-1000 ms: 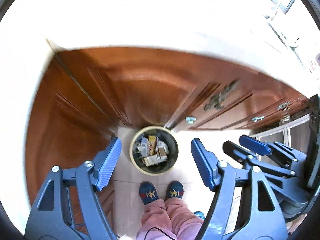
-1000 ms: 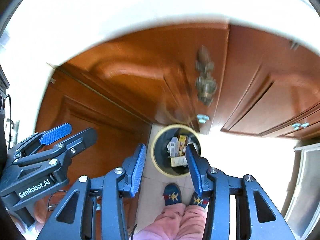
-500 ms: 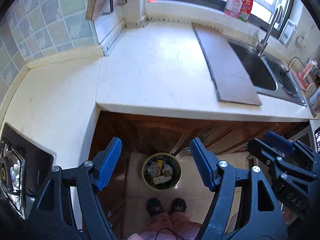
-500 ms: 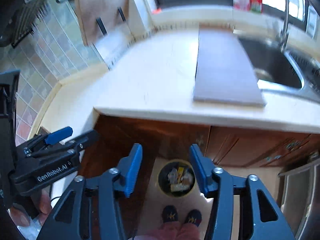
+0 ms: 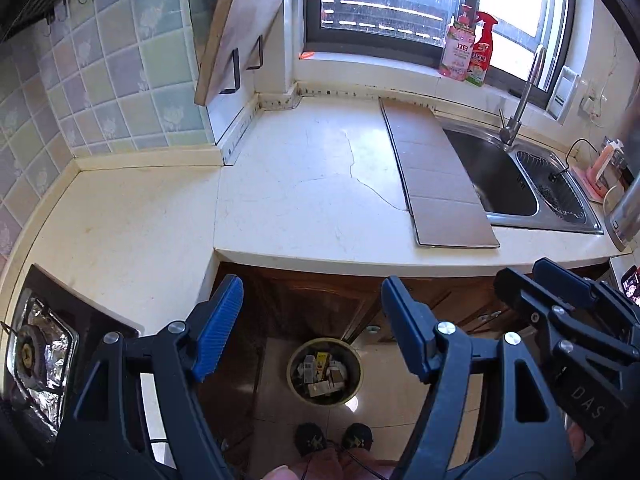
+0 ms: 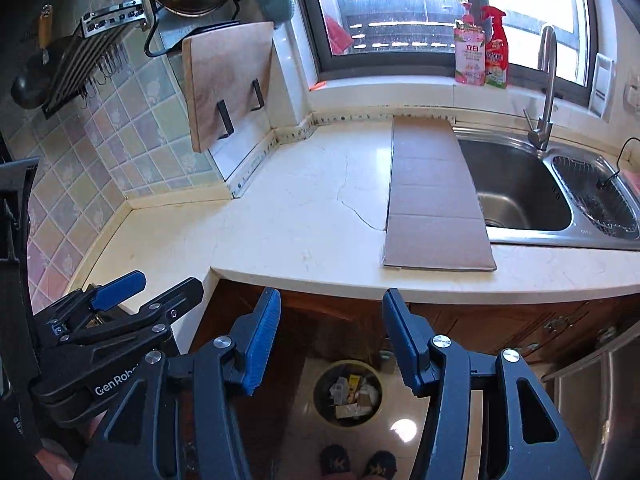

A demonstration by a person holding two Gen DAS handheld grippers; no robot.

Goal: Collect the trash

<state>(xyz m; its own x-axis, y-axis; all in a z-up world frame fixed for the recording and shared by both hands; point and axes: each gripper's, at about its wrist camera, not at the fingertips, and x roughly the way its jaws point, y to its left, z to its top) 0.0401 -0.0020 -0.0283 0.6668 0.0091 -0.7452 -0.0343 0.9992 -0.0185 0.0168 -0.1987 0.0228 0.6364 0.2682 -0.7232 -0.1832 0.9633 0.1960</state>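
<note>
Presently, the left gripper (image 5: pixel 312 312) stands spread with nothing between its blue-padded fingers. The right gripper (image 6: pixel 330 332) has just been opening; its jaws are apart and empty. Trash, a heap of small cartons and wrappers (image 6: pixel 352 396), lies inside the round yellow-rimmed waste bin (image 5: pixel 294 364) on the tiled floor, before the brown wooden cabinets (image 6: pixel 500 324). On the cream stone countertop (image 5: pixel 300 188), a flat brown cardboard sheet (image 6: pixel 434 200) lies beside the steel sink (image 6: pixel 520 236).
</note>
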